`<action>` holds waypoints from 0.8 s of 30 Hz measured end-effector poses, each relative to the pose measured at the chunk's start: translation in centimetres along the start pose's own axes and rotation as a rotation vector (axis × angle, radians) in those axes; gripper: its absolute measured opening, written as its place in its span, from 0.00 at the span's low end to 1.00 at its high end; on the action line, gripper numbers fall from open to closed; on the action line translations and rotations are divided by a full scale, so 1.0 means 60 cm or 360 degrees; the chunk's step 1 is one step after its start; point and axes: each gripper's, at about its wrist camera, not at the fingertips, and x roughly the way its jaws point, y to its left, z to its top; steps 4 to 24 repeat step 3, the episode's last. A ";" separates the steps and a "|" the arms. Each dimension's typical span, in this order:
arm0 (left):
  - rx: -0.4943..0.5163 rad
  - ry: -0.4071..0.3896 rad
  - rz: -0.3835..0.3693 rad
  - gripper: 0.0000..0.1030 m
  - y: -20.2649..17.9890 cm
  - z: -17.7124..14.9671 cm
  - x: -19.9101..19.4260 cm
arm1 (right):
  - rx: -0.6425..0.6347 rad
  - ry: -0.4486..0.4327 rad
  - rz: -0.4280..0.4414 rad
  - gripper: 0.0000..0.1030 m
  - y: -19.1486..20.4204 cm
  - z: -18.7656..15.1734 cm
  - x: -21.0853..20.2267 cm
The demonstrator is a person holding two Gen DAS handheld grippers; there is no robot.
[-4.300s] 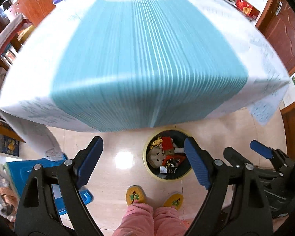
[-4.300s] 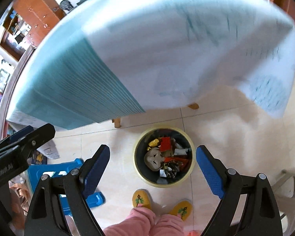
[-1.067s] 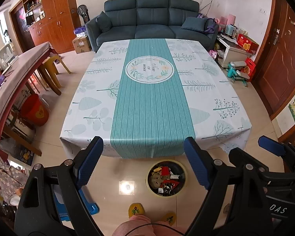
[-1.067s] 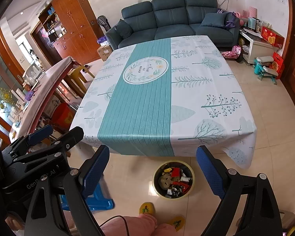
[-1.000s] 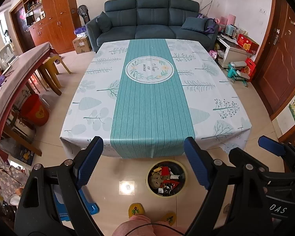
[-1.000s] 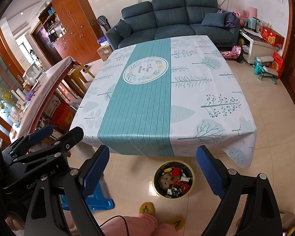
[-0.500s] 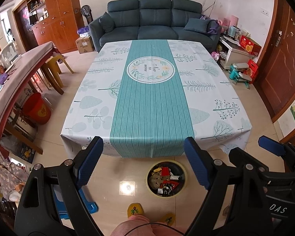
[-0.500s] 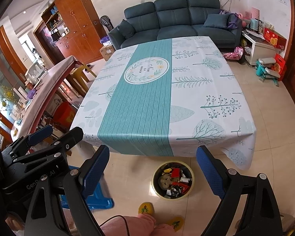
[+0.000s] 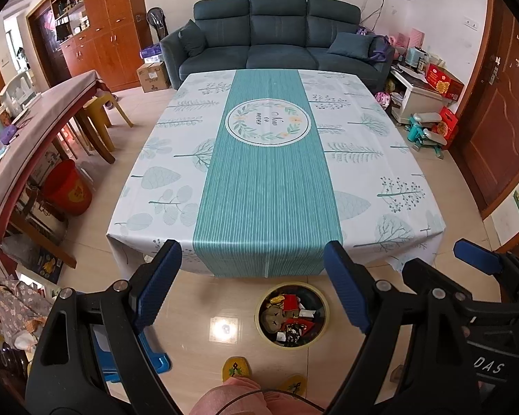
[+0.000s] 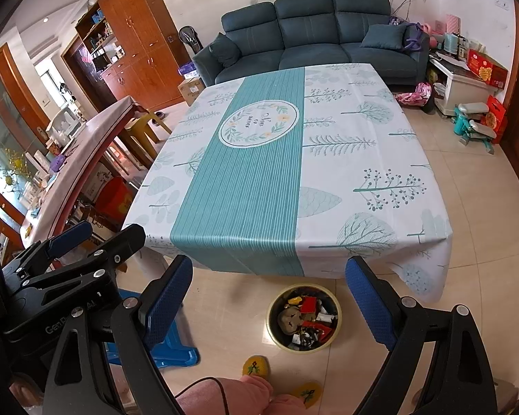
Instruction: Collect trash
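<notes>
2 grippers, left gripper (image 9: 252,290) and right gripper (image 10: 268,295), gape wide, empty, above 1 trash bin (image 9: 323,306).

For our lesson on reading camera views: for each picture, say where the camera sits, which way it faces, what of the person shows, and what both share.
Left wrist: sits on the left gripper, facing forward and down over the table; pink trousers and slippers show.
Right wrist: sits on the right gripper, facing likewise; the left gripper shows at its left edge.
Shared: table, trash bin, sofa.
</notes>
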 end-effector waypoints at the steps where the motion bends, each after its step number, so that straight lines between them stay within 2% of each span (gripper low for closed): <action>1: -0.0010 0.0001 0.0007 0.79 -0.002 0.000 0.001 | -0.0005 0.0000 0.0001 0.89 0.001 -0.001 0.000; 24: -0.0023 0.0003 0.0013 0.79 -0.004 0.001 0.002 | -0.0011 0.0000 0.0004 0.89 0.002 -0.002 0.001</action>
